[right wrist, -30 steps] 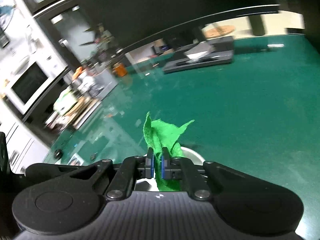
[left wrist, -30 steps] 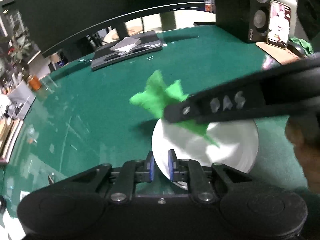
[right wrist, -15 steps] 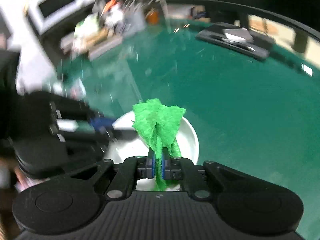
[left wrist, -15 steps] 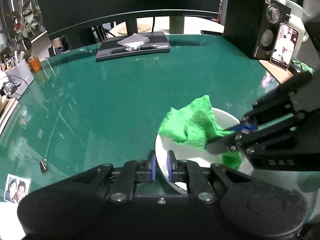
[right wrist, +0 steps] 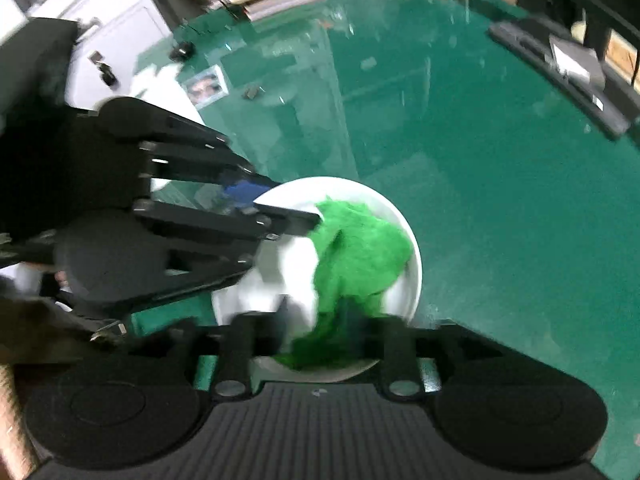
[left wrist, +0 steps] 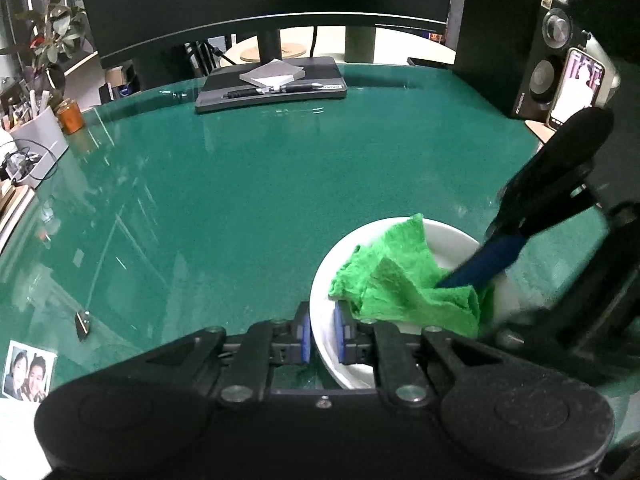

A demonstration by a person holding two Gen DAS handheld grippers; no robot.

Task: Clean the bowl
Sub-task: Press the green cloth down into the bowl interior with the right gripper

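We find no text we can read. The speaker [left wrist: 532, 80] at two o'clock carries vertical lettering, too small for us to make out.

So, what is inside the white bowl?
A crumpled green cloth lies inside the white bowl, held by the right gripper. The bowl's bottom under the cloth is covered, so any dirt there cannot be seen.

Dark tray [left wrist: 271, 89] with pen [left wrist: 276, 89], speaker [left wrist: 536, 60], phone [left wrist: 576, 88], small photo [left wrist: 28, 370]

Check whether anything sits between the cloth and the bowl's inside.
Nothing visible does. The green cloth, pinched by the right gripper, lies inside the white bowl, whose rim the left gripper clamps.
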